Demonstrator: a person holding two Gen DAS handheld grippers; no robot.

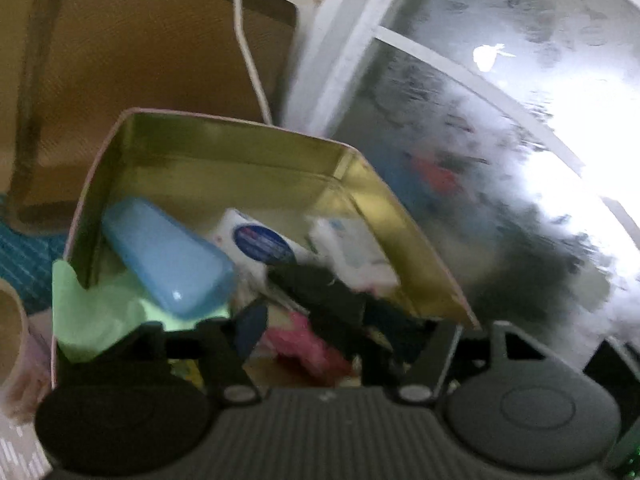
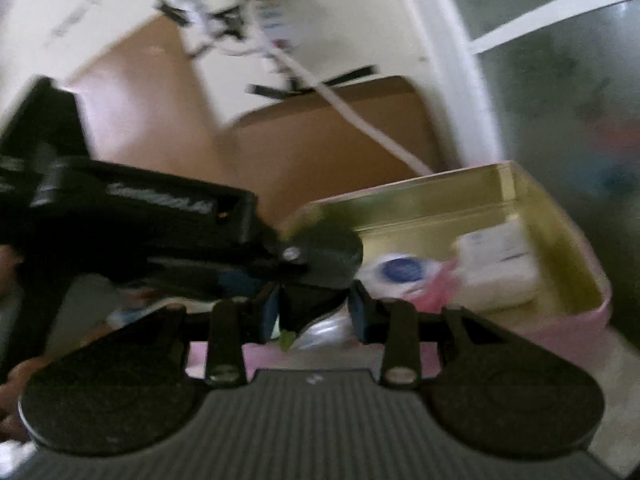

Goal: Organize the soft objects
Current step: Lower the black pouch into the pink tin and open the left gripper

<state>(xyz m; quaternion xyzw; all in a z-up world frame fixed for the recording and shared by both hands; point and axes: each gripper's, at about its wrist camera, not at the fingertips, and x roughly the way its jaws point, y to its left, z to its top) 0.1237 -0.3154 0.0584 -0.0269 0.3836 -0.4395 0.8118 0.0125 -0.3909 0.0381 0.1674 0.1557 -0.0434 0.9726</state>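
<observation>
- A white wall, a frosted window and a brown board stand behind the pink tin [image 2: 568, 320], whose gold inside holds a blue case [image 1: 168, 256], white packets, a green cloth [image 1: 96, 312] and a pink cloth [image 1: 308, 344].
- Risk, as I judge it: both tools crowd the tin's near rim; a bump could tip it.
- Left tool [image 1: 320, 336]: fairly wide, over the tin's clutter; whether it touches anything, I cannot tell.
- Right tool [image 2: 314, 314]: narrow, apparently pinching something dark; blurred.

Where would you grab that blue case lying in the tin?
Grip the blue case across its narrow width near the raised rounded end, coming from above. It lies tilted on the green cloth inside the tin, so its long sides are exposed while the wall blocks a sideways approach.
</observation>
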